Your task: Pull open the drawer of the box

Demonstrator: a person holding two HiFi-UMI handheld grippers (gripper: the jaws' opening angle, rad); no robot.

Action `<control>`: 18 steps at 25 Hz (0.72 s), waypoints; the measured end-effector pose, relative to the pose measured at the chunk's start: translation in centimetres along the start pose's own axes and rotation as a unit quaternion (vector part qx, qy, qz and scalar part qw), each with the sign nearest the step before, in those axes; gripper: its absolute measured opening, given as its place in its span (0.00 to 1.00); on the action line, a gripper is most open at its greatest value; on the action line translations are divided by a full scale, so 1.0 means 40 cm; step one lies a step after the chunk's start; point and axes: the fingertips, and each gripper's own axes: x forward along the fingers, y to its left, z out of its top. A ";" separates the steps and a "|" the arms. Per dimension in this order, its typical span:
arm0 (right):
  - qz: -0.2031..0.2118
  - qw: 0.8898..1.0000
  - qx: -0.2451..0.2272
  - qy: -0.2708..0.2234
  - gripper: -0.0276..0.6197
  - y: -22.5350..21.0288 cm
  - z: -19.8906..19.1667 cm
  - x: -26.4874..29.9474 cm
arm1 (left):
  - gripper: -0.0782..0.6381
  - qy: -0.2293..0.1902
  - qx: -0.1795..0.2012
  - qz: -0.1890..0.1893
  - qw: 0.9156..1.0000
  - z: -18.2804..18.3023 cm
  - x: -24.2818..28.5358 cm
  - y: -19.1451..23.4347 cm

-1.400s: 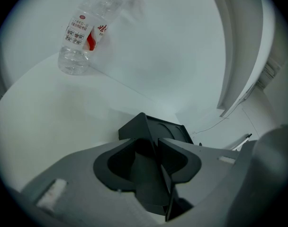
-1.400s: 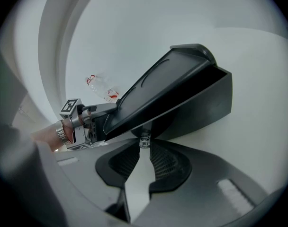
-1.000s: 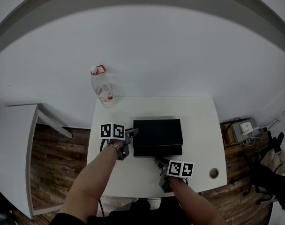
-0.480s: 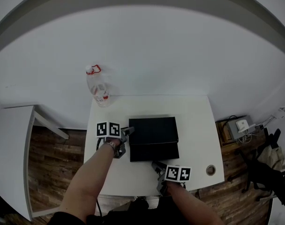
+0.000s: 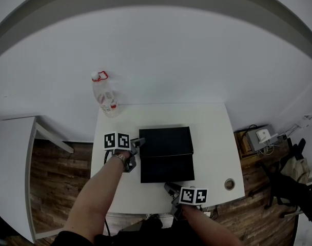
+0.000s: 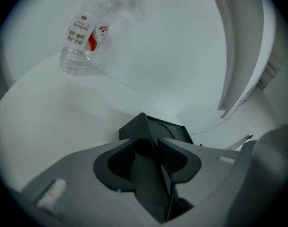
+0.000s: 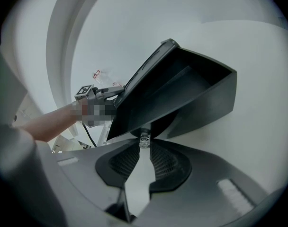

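Observation:
The black box [image 5: 165,141] sits mid-table, and its drawer [image 5: 167,169] stands pulled out toward me. My right gripper [image 5: 170,187] is at the drawer's front, shut on the small clear knob [image 7: 144,139]. The right gripper view shows the hollow drawer [image 7: 191,89] rising beyond the right gripper [image 7: 144,144]. My left gripper [image 5: 137,144] is at the box's left side. In the left gripper view the left gripper [image 6: 156,148] is closed over the box [image 6: 151,129] at its corner edge, which runs between the fingers.
A clear plastic bottle [image 5: 105,99] with a red cap ring stands at the table's back left corner, also visible as the bottle [image 6: 85,32]. The white table [image 5: 212,132] has a round cable hole [image 5: 229,184] at the front right. A white side table [image 5: 12,163] stands to the left.
The drawer has slid out of the box toward me. My right gripper has drawn back toward the table's front edge with the knob. The left gripper has stayed on the box.

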 end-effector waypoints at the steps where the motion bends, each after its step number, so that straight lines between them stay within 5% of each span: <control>1: -0.001 1.000 0.000 0.001 0.15 -0.001 -0.005 -0.002 | 0.33 0.000 0.000 0.001 1.000 0.000 0.000 0.000; 18: 0.023 1.000 0.012 -0.002 0.18 -0.004 -0.012 -0.003 | 0.33 -0.019 -0.002 -0.003 1.000 0.003 -0.003 -0.004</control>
